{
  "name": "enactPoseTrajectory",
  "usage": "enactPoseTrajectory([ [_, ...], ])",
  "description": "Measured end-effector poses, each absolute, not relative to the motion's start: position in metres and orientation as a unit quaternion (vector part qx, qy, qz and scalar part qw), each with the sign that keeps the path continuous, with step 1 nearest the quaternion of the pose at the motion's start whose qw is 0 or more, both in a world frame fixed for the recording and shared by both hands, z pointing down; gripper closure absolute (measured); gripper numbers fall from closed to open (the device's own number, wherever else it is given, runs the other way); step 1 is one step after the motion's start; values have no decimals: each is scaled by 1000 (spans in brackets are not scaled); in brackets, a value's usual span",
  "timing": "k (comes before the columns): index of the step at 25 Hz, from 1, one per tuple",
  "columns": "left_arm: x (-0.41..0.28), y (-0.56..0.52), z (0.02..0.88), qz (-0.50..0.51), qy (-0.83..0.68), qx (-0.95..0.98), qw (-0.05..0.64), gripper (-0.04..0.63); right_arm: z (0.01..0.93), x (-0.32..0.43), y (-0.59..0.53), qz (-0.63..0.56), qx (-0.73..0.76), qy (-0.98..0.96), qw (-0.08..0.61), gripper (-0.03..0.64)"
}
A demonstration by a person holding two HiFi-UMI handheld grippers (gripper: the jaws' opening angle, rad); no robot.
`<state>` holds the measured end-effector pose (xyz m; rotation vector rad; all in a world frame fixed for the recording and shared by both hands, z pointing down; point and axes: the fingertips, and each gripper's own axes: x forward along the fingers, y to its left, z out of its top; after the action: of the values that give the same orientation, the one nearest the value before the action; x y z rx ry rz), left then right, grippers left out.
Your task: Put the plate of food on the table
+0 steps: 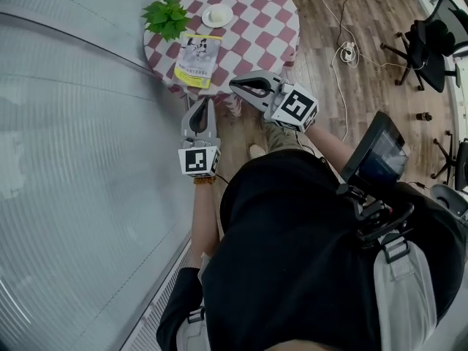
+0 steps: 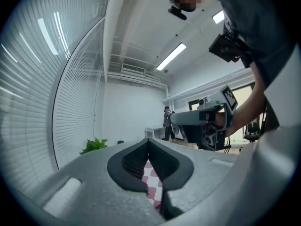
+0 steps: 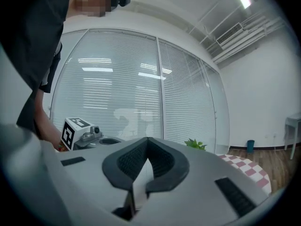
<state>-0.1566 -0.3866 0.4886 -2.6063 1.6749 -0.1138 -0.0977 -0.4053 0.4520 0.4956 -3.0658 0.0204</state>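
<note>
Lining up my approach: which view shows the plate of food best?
The head view: the plate sits whole on the checkered tablecloth, near the plant. The left gripper view shows only a sliver of that cloth between its jaws, and the right gripper view only its edge. Neither shows the plate.

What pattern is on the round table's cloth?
The cloth has red-and-white checks; the head view shows it best.
</note>
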Motion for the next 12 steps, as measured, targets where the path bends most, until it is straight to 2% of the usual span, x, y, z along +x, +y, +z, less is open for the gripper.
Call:
enactPoseTrajectory([
  [12, -154, -359, 514, -41, 558, -829, -24, 589, 489, -106, -366, 41, 148, -987, 50, 607],
])
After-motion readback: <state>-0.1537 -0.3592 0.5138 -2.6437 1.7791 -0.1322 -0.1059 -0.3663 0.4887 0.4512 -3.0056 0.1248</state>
